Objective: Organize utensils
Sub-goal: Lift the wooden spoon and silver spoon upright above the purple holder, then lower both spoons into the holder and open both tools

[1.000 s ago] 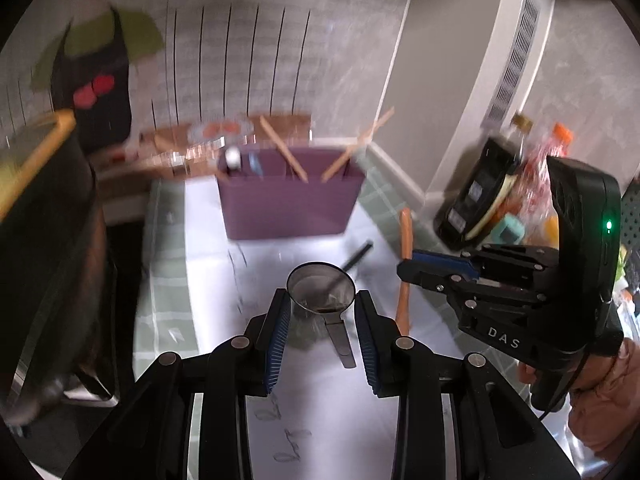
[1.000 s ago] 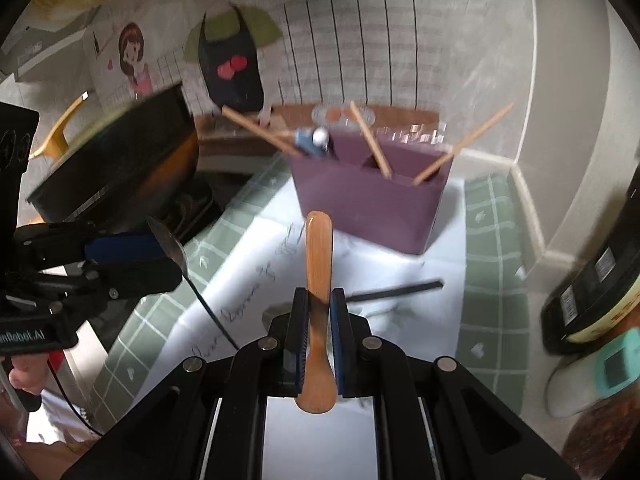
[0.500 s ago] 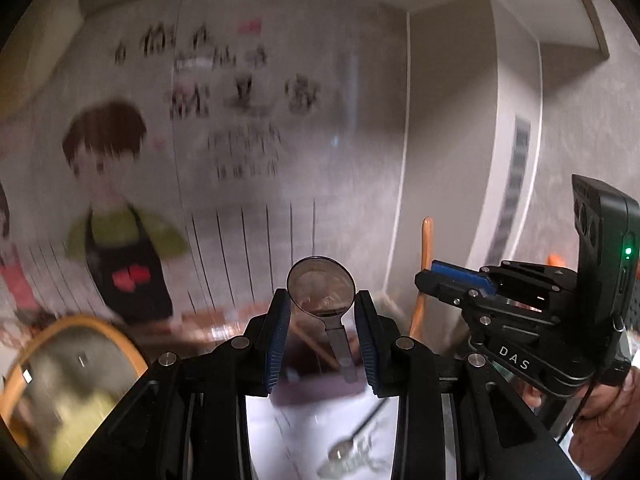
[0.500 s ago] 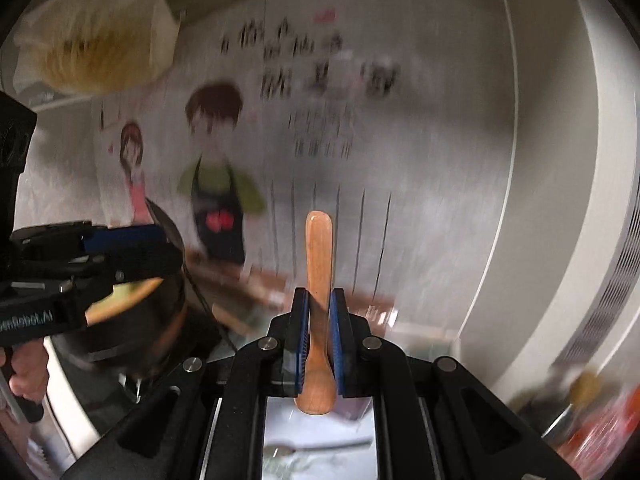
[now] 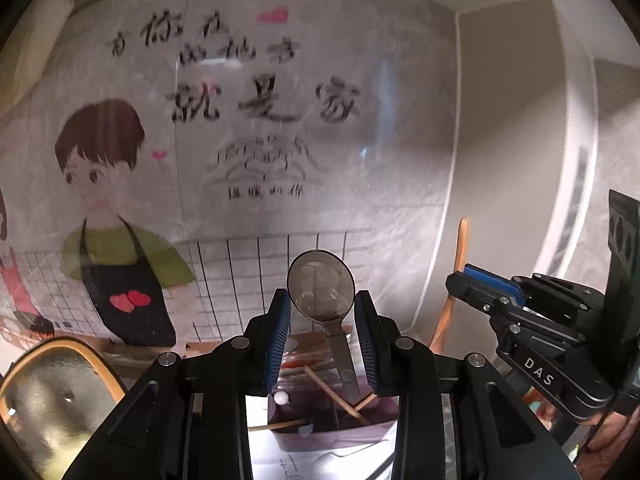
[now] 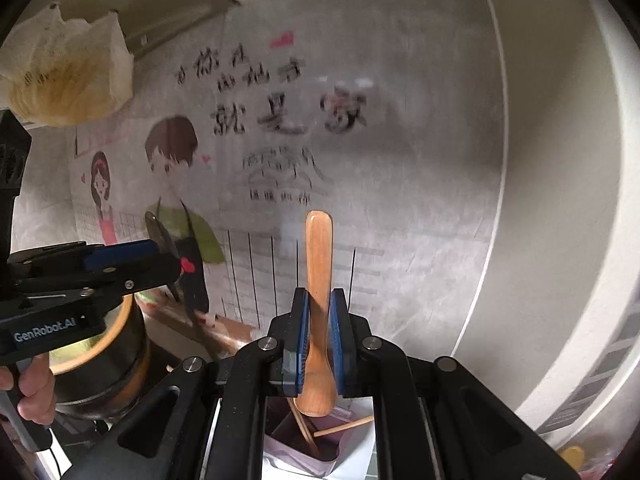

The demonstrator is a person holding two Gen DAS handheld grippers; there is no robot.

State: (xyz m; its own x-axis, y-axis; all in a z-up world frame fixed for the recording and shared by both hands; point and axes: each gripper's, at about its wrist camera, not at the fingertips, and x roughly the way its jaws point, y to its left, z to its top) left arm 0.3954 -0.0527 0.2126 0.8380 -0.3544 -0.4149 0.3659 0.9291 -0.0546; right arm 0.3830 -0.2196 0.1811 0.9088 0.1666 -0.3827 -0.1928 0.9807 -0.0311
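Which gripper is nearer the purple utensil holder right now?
Hard to separate. The left gripper, with the metal spoon, and the right gripper, with the wooden spoon, each sit above the purple holder.

Metal spoon (image 5: 321,292) and wooden spoon (image 6: 318,276) upright — seemingly above purple holder (image 6: 298,454).

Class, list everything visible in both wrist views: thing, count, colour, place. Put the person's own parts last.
Metal spoon: one, silver, upright in left gripper.
Wooden spoon: one, light brown, upright in right gripper.
Purple utensil holder: one, below both grippers, on white paper.
Wooden chopsticks: several, tan, inside holder.
Black pot: one, orange-rimmed, far left.
Cartoon wall poster: one, behind.
Left gripper: black, blue-padded fingers.
Right gripper: same.
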